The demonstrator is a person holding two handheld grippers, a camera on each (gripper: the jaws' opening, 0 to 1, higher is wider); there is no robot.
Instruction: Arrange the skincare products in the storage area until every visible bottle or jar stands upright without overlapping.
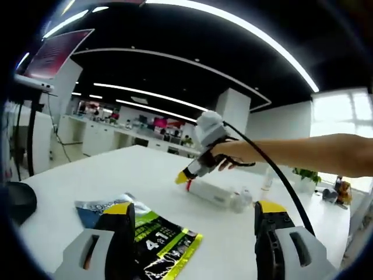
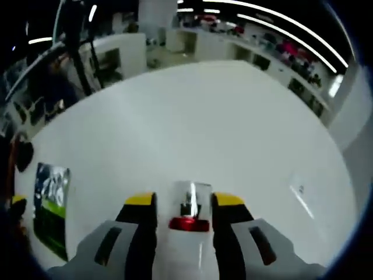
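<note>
Left gripper view: the left gripper (image 1: pixel 195 224) hangs released at the frame bottom above a green-and-black printed sachet (image 1: pixel 148 236) on the white table (image 1: pixel 116 175). Frame centre, the right gripper (image 1: pixel 187 177) grasps a white plastic bottle (image 1: pixel 217 194) lying flat. Right gripper view: its jaws clamp the bottle's red-ringed clear cap (image 2: pixel 189 204), lower centre.

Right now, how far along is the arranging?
Early. Nothing looks stood up yet. In hand: the right gripper has its jaws around the white bottle, which lies on its side on the table. Left: upright it, and deal with the flat sachet. The left gripper hovers open.
</note>
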